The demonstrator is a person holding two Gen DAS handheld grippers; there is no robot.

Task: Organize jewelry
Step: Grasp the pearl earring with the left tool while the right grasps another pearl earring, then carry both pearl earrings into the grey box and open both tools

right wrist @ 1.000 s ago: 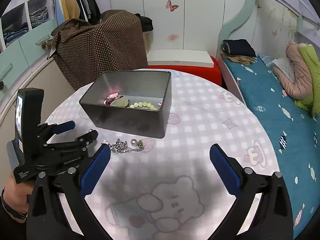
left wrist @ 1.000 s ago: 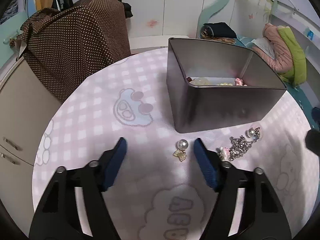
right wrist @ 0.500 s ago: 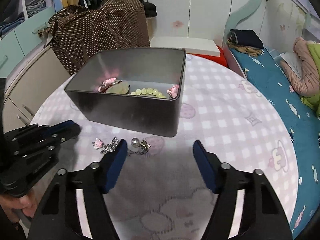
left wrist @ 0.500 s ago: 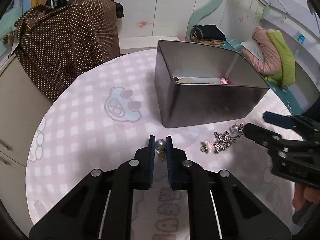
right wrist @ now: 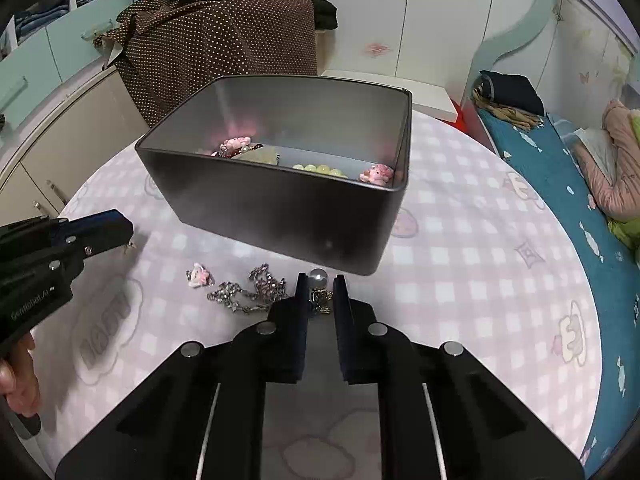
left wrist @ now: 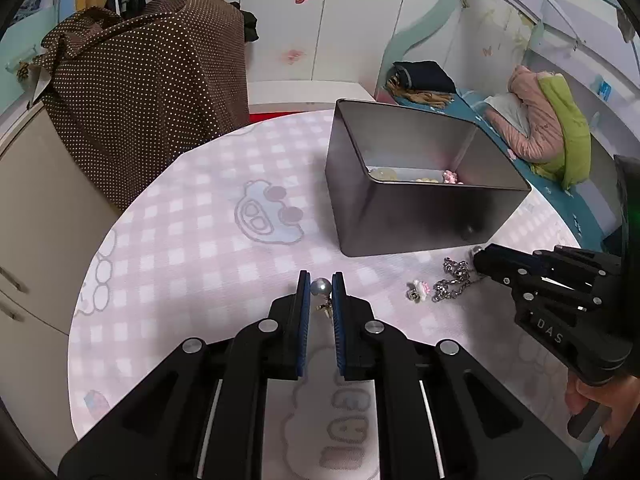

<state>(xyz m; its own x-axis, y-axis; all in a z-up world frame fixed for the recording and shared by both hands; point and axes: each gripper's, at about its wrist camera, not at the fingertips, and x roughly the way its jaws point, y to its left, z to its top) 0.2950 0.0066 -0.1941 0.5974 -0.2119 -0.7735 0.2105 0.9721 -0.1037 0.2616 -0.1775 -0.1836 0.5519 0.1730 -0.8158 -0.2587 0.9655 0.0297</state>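
1. my left gripper has its blue pads pressed on a pearl earring; the pearl sits between the tips and a small gold charm dangles under it.
2. my right gripper has just been closing and now pinches a second pearl piece at the near end of a silver chain. the pearl shows between the tips; whether the chain itself is pinched i cannot tell.
3. the tin box stands straight ahead of both sets of fingers on the pink checked tablecloth. its near wall is just beyond the right gripper's tips and a little further from the left's.
4. that is what the next move hangs on, i judge: the box lies forward and above the fingertips, so each piece has to rise over the near rim before it goes in. the right hand is the nearer one.
5. the chain's long axis runs sideways from my right fingers toward a pink charm on the left-gripper side, roughly parallel to the box wall. i expect the trailing length to swing or drag when lifted.
6. beads and pink charms already lie inside the box.
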